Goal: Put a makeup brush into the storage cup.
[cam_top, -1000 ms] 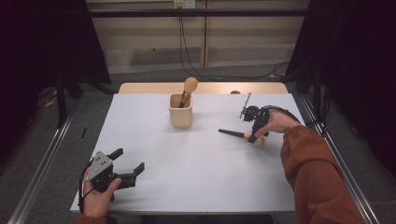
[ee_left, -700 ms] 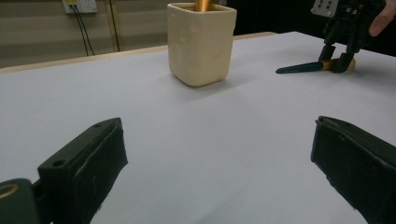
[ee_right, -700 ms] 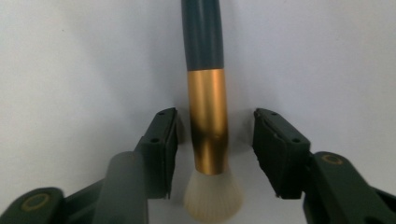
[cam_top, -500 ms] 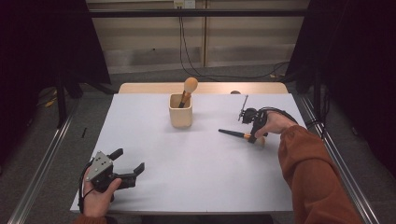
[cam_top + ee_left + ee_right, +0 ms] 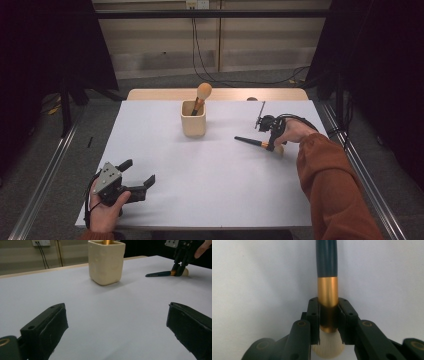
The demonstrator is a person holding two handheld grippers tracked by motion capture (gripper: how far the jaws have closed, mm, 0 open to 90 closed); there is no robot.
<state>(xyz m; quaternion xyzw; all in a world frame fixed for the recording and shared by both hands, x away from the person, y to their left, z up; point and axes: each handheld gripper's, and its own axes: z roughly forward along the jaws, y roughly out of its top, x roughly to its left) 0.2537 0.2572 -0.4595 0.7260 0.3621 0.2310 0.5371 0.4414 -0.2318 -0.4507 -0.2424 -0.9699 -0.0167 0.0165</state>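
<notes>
A white table (image 5: pixel 210 200) filled mid-frame, dark curtains (image 5: pixel 45 45) behind; right gripper (image 5: pixel 328 322) had just closed, clenching the brush (image 5: pixel 327 290); left gripper (image 5: pixel 132 175), lower left, gaped

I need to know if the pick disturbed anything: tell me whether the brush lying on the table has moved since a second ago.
No. The brush lies where it did, right of the cup, handle toward it. The right gripper has just closed on its gold collar.

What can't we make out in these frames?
- Lower handle of the tan-headed brush: hidden inside the cream square cup, high view.
- Cup's top and contents: cut off by the top edge, left gripper view.
- Cream bristles of the dark-handled, gold-banded brush: mostly hidden behind the right gripper.
</notes>
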